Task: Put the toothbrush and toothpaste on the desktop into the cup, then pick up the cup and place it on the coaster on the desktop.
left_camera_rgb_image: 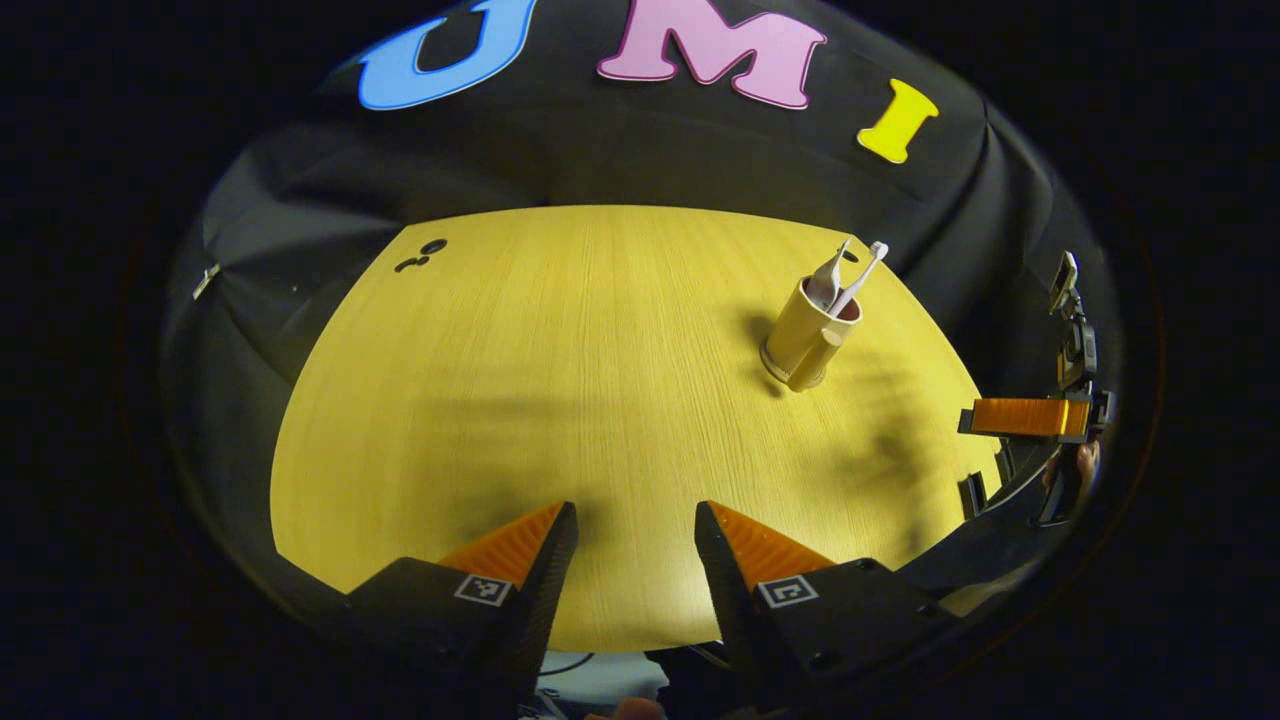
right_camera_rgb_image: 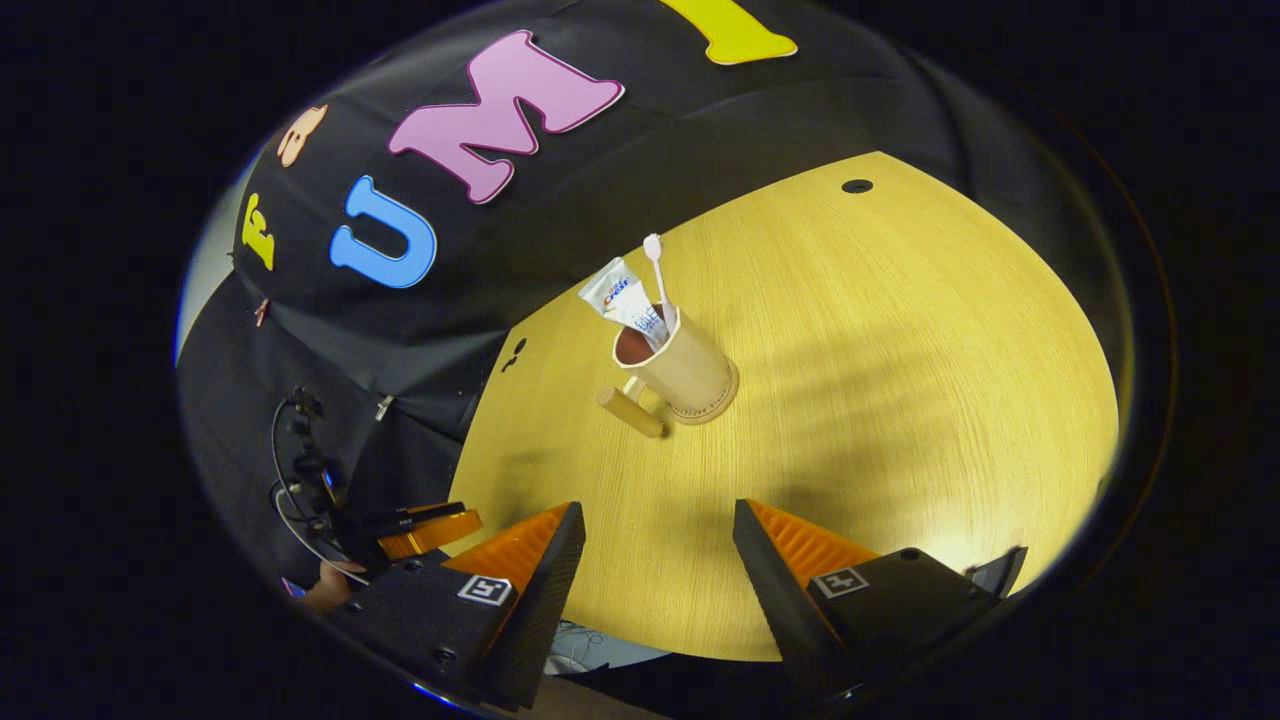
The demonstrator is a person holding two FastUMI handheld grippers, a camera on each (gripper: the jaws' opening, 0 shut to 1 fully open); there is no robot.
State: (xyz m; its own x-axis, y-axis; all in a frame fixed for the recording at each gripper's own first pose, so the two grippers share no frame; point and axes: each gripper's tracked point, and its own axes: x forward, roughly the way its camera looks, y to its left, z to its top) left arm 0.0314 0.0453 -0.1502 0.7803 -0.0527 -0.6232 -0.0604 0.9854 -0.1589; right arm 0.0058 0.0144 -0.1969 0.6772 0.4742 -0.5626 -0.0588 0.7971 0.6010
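Toothbrush [right_camera_rgb_image: 655, 268] and toothpaste tube [right_camera_rgb_image: 620, 298] stand in the handled cup [right_camera_rgb_image: 685, 375] on its coaster [right_camera_rgb_image: 722, 405], mid-frame — left gripper [left_camera_rgb_image: 635, 545] and right gripper [right_camera_rgb_image: 660, 545] both spread apart, empty.

Wooden desktop [right_camera_rgb_image: 900, 380] bearing coaster [right_camera_rgb_image: 712, 408]

Lighting: tabletop [left_camera_rgb_image: 600, 400] brightly and warmly lit from above; surrounding cloth wall [left_camera_rgb_image: 600, 150] dim. Shadows: soft broad patches toward the tabletop's right edge in both views. Glare: none. Focus: sharp centrally. Distortion: strong fisheye bowing of tabletop edges.
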